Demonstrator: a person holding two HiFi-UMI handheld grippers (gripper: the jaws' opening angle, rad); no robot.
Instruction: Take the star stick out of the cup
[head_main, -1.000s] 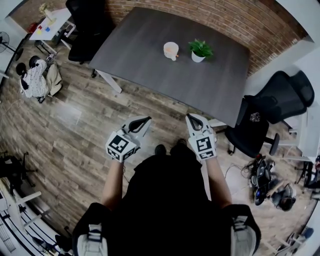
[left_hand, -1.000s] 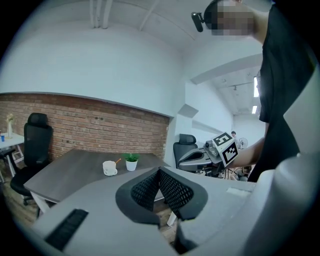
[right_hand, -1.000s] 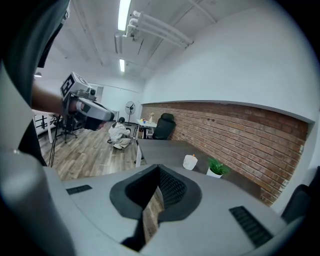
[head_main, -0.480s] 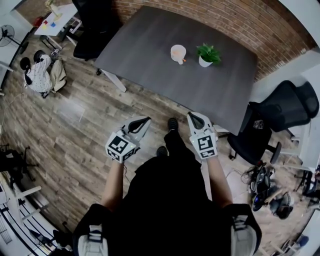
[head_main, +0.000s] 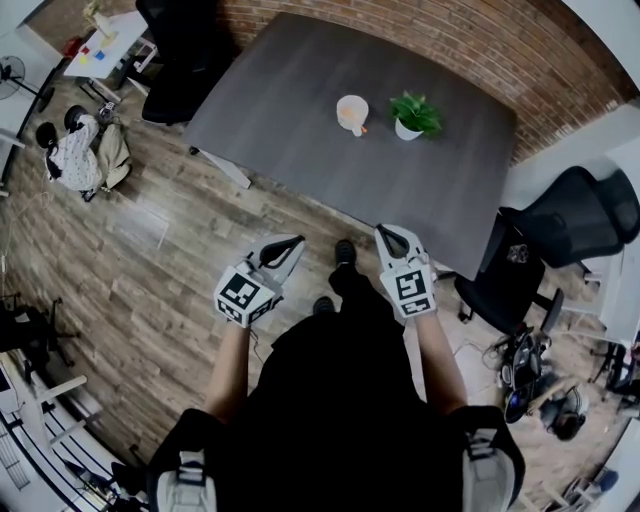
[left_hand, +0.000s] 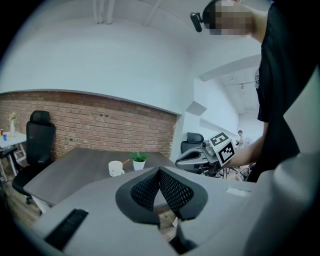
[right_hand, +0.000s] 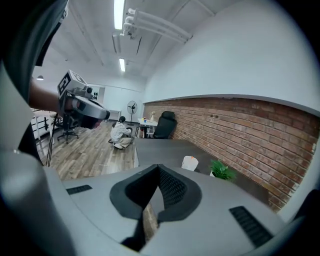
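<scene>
A white cup (head_main: 352, 112) stands on the dark grey table (head_main: 290, 110), far ahead of both grippers. A thin orange stick (left_hand: 125, 162) leans out of the cup (left_hand: 115, 169); its star end does not show. My left gripper (head_main: 292, 242) and right gripper (head_main: 386, 231) hover over the wooden floor, short of the table's near edge, each with jaws closed on nothing. In the right gripper view the cup (right_hand: 189, 163) sits beyond the shut jaws. The left gripper (right_hand: 82, 107) shows at that view's left, and the right gripper (left_hand: 200, 159) at the left gripper view's right.
A small potted plant (head_main: 413, 115) stands just right of the cup. Black office chairs sit at the right (head_main: 560, 220) and far left (head_main: 185, 50) of the table. A person (head_main: 75, 150) crouches on the floor at the far left.
The person has stepped slightly closer to the table, one foot now forward between the grippers. Both grippers stay shut and keep their places in front of the body.
</scene>
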